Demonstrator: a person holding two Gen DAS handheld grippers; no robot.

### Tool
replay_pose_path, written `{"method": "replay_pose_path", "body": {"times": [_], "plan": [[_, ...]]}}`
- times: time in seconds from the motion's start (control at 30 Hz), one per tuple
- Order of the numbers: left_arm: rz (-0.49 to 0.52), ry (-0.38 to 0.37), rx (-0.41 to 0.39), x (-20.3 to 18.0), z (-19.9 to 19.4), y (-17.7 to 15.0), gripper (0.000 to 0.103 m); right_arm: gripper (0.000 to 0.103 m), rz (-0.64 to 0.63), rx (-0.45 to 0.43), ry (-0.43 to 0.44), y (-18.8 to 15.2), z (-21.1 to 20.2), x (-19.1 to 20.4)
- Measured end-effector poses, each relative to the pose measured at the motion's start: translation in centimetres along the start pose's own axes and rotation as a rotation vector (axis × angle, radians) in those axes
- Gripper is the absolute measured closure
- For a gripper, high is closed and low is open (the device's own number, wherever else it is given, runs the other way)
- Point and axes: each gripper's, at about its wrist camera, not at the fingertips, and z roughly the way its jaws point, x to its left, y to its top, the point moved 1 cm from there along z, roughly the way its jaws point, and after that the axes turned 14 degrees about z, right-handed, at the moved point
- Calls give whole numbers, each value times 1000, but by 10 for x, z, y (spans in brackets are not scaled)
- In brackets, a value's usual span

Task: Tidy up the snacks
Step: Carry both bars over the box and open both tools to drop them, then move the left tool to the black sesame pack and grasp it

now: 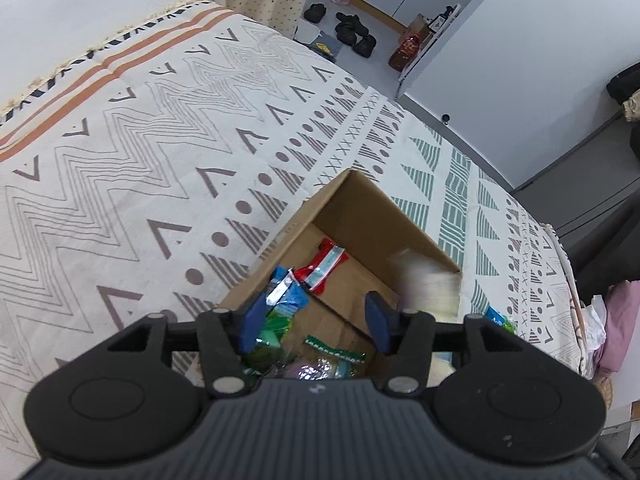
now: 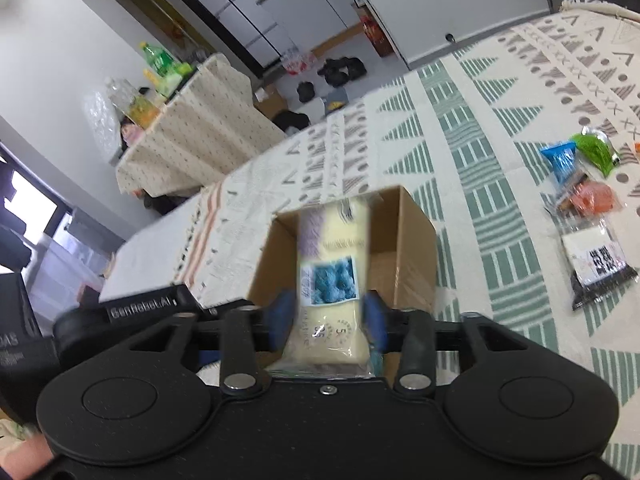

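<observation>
- Left wrist view: the left gripper (image 1: 316, 322) hangs over the open box (image 1: 400, 220), jaws wide and holding nothing. The box sits on a patterned bed cover (image 1: 160, 140) and already holds a red packet (image 1: 324, 266), a blue packet (image 1: 288, 294) and a green one (image 1: 272, 328).
- Risk here: the left gripper is low at the box mouth, so a pack coming in from the other side could strike its fingers, or the gripper could nudge the light box across the cloth.
- Hard to see: a pale blur (image 1: 424, 280) at the box's far wall is smeared by motion; it is probably the incoming pack. The box's near end and whatever lies under the gripper body are hidden.
- Right wrist view: the right gripper (image 2: 330, 322) has its jaws closed on a pale yellow pack (image 2: 332, 272), which is tipped forward over the box (image 2: 412, 240).
- Risk: the pack is long and gripped near one end, so it may swing, catch the box rim and fall outside, or crush the packets below.
- More snacks (image 2: 580, 200) wait well apart on the cover to the right.
- Unclear: the pack's print is blurred, and its far end hides the box floor.
</observation>
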Motion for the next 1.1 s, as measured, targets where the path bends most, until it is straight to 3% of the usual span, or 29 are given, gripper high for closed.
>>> {"method": "replay_pose_path", "body": {"times": [0.17,0.4,0.6,0.93,1.1], "plan": [[24,13,16,-8,-4,-7,38,30,-11,-36,-24,0,-14,-5],[65,24,34,-31,-6,-22,23,22,-8,-62,-78,-1,-36,-30],[96,56,54,-52,-9,-35,18,21,2,-84,-97,2,-60,-56],[150,79,55,-88,-19,-55,17,1,14,-111,-95,11,-93,-91],[186,74,33,-109,-24,-60,8,0,11,-119,-95,14,-108,-110]]}}
